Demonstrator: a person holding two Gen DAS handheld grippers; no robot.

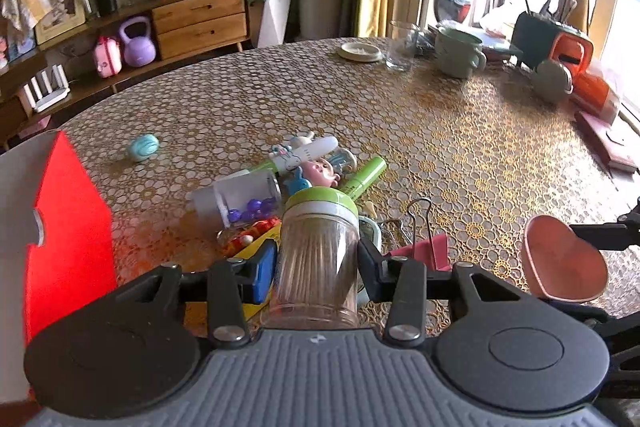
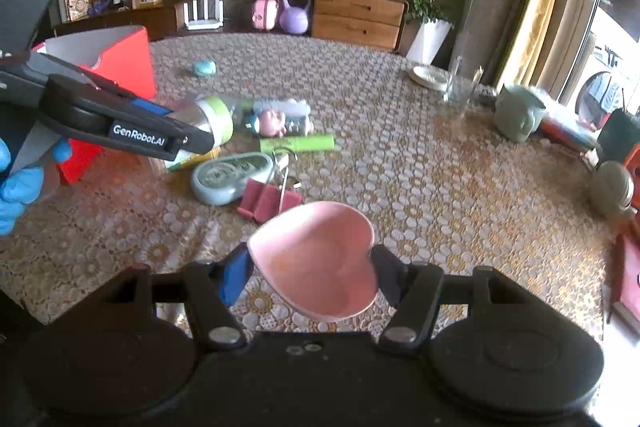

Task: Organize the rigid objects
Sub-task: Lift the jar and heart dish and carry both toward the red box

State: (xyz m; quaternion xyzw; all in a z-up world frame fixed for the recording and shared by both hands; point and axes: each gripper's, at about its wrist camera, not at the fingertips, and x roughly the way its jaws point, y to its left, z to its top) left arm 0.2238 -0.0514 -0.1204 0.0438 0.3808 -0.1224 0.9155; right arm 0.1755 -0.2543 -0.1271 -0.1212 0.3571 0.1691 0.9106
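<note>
My left gripper [image 1: 316, 263] is shut on a clear toothpick jar with a green lid [image 1: 316, 251], held above the table; the jar also shows in the right wrist view [image 2: 212, 121]. My right gripper [image 2: 312, 271] is shut on a pink heart-shaped dish [image 2: 316, 259], which also shows in the left wrist view [image 1: 560, 263]. A pile of small items lies mid-table: a frosted jar with purple beads [image 1: 240, 199], green markers [image 1: 364, 177], a pink pig toy [image 2: 272, 123], a pink binder clip [image 2: 268, 201] and a grey-green oval case [image 2: 228, 177].
A red open box [image 1: 68, 227] stands at the left of the table. A teal egg-shaped thing [image 1: 143, 147] lies alone farther back. A glass [image 1: 402, 47], a green mug [image 1: 458, 53], a white lid [image 1: 360, 51] and an orange container [image 1: 572, 55] stand at the far right.
</note>
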